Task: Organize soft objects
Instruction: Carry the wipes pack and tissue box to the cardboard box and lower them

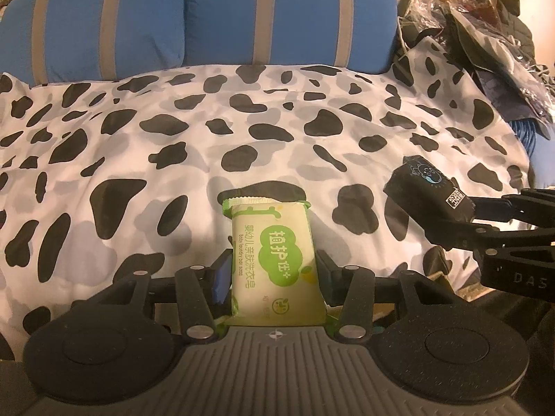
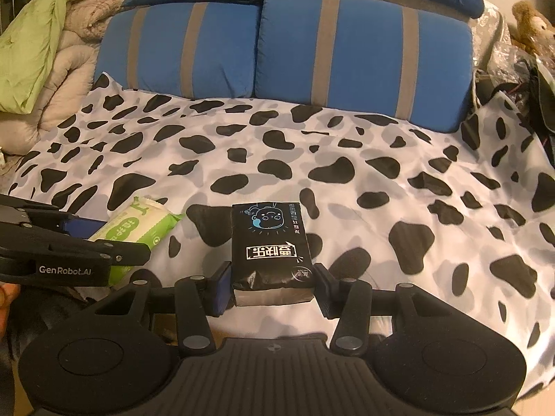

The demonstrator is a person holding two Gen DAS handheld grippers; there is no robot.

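Green-and-cream soap pack (image 1: 274, 260): I have it clamped in my left gripper (image 1: 274, 270), jaws partway in, a pad pressed on each long side. It stands lengthwise between the fingers, printed face up, far end jutting past the fingertips above the bedspread.
Black tissue pack (image 2: 272, 253): my right gripper (image 2: 274, 284) has it pinched the same way, jaws about half closed on both sides, cartoon face toward the far end, near end sitting between the pads.
Left fingers (image 1: 222, 274): blue pad flat against the soap pack's edge.
Right fingers (image 2: 222, 287): blue pad touching the tissue pack's side.
Neighbouring tools: from my left camera the right gripper (image 1: 461, 208) comes in from the right edge with the tissue pack (image 1: 426, 190); from my right camera the left gripper (image 2: 104, 239) enters from the left with the soap pack (image 2: 138, 232). The two packs are near each other but apart.
Cow-print bedspread (image 2: 347, 145): white with black and grey blotches, spread wide beneath both packs.
Blue pillows (image 2: 277, 45): two, grey-striped, side by side at the bedspread's far edge.
Green quilt (image 2: 38, 45): bunched at far left over beige bedding.
Plush toy (image 2: 530, 27): brown, far right, beside crumpled plastic and dark clutter.
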